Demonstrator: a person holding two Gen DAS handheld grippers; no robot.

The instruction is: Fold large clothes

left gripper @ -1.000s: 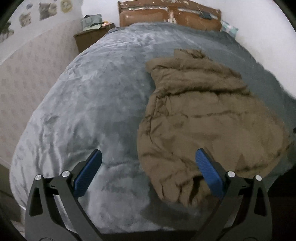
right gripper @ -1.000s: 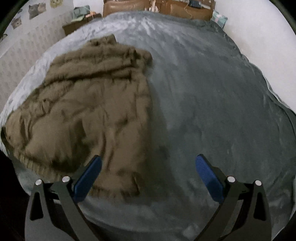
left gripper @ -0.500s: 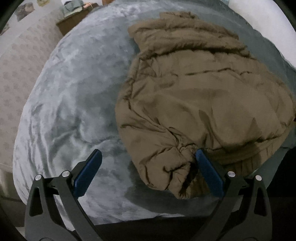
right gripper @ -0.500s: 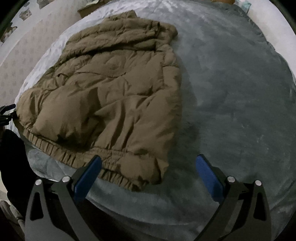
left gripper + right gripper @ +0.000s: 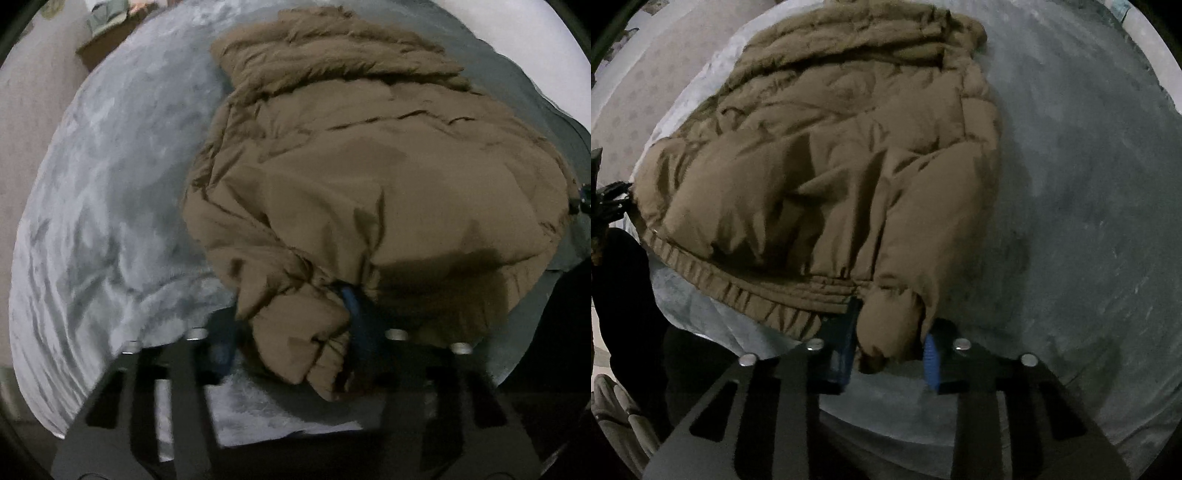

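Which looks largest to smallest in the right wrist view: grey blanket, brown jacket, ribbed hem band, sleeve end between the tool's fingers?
1. grey blanket
2. brown jacket
3. ribbed hem band
4. sleeve end

The sleeve end sits nearest the camera, so the last two are unsure.

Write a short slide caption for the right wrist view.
Right gripper, jaws closing around a sleeve end of the brown puffer jacket on a grey blanket.
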